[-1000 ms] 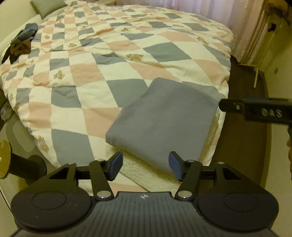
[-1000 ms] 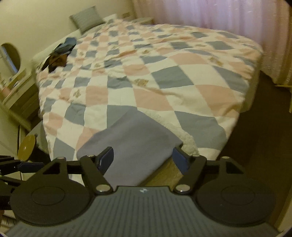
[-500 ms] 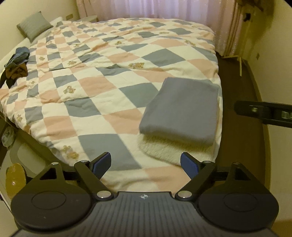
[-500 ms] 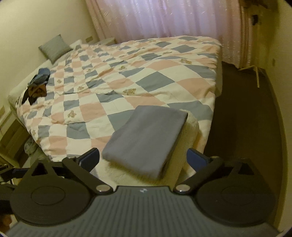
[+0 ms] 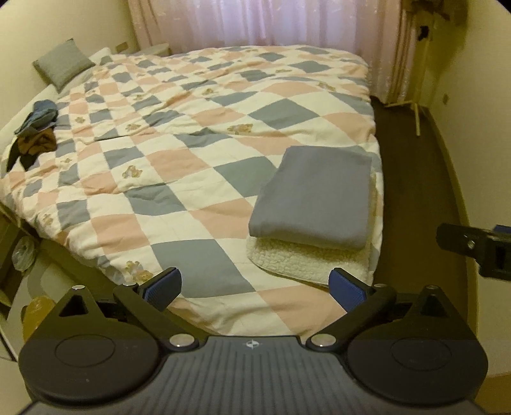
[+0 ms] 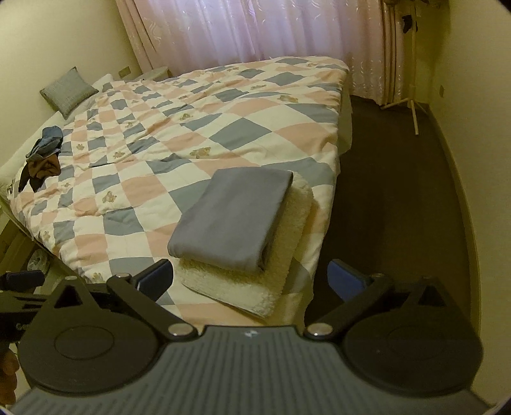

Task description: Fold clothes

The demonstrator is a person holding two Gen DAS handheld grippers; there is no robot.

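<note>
Leftmost, against the wall at the head of the bed: a grey cushion (image 5: 62, 62), propped up on one corner. Just below it, on the near-left edge of the checked quilt (image 5: 191, 178): a loose heap of clothes (image 5: 36, 134) in blue, brown and black, unfolded and well apart from everything else. Across the middle, only pink, grey and cream diamonds with small bear prints, and some rumpling towards the centre.

Further right, near the foot-side corner of the quilt: a folded grey garment (image 5: 313, 198), squared off and lying flat on a folded cream fleece (image 5: 303, 258), which sticks out beneath it along the near and right edges. Touched by neither gripper.

At the bottom of the left wrist view: the left gripper (image 5: 254, 285), jaws spread wide and opening further, blue pads (image 5: 163, 285) over bare quilt with nothing between them. Likewise low in the right wrist view: the right gripper (image 6: 251, 278), jaws spread fully and holding nothing, with the near edge of the fleece and a strip of floor showing in the gap.

To the right of the bed: dark floor (image 5: 415, 191). Behind that, pink curtains (image 5: 271, 22) and a pale wooden stand (image 5: 415, 111) in the corner.
</note>
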